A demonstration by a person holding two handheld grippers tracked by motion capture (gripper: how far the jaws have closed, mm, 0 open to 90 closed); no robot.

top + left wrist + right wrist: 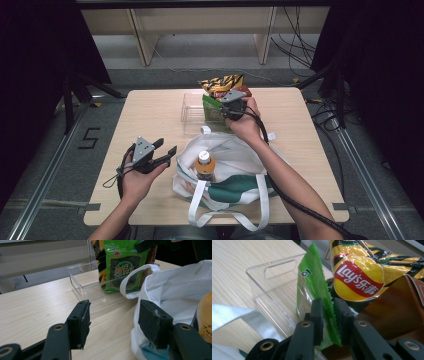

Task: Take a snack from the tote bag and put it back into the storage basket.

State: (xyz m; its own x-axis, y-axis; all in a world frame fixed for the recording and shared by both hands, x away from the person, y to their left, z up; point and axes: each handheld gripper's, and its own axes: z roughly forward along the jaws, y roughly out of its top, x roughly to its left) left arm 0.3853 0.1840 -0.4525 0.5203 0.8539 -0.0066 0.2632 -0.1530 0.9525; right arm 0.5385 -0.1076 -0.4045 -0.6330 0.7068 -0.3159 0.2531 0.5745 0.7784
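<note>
The right gripper (pixel 328 315) has the top edge of the green packet (pixel 312 285) between its jaws; the left pad lies against the packet, while a narrow gap shows at the right pad, so the grip looks loosened. The packet stands upright in the clear box (pixel 262 277), straight ahead of the jaws, with the yellow chip bag (pixel 359 277) just beyond it to the right. The left gripper (pixel 113 322) hangs open and empty, the white bag (pixel 175 290) just off its right jaw.
</note>
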